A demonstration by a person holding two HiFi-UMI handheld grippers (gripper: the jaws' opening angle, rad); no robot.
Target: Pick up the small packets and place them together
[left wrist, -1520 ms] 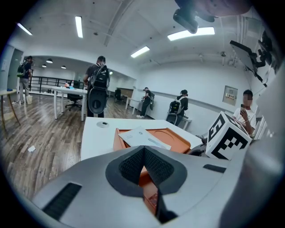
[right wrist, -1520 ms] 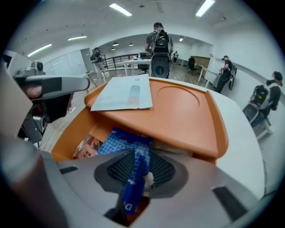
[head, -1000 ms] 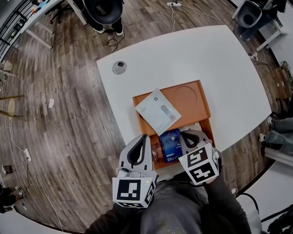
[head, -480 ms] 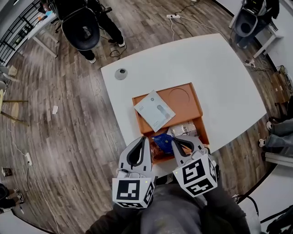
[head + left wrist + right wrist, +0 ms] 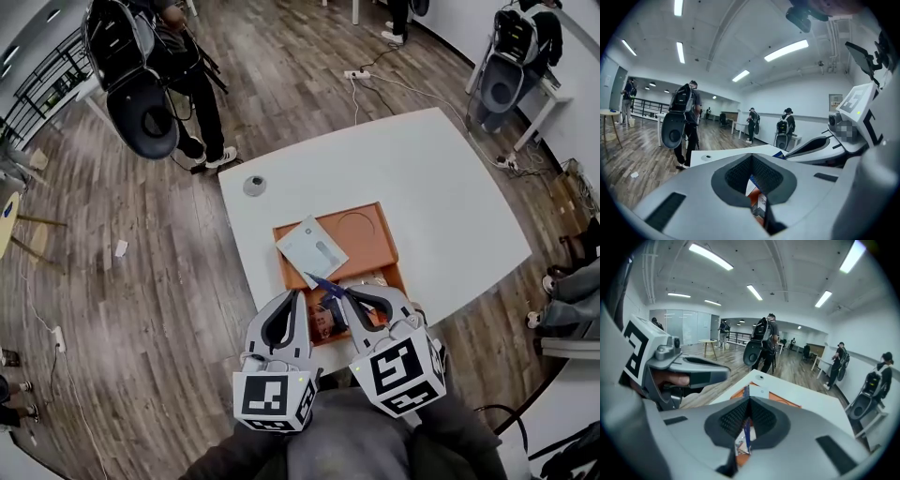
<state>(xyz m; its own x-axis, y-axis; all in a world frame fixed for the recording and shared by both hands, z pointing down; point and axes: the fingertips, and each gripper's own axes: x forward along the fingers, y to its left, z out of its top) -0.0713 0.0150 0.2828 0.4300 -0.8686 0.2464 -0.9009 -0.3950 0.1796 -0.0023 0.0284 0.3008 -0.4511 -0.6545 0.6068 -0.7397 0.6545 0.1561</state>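
White table [image 5: 450, 206] beneath me, with an orange tray [image 5: 375, 246] near its front edge.
My right gripper [image 5: 344, 294] is clamped on a thin blue packet [image 5: 323, 282], held edge-on over the tray, where other packets [image 5: 327, 319] lie near a white booklet [image 5: 312, 249]. My left gripper [image 5: 292, 296] hangs alongside, jaws together on nothing.

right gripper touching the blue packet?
Touching. Right gripper view: the right gripper is shut on the blue packet, its edge pinched between the jaws.

Bright ceiling strip lights [image 5: 786, 49] give even light; fisheye edges bend and darken.
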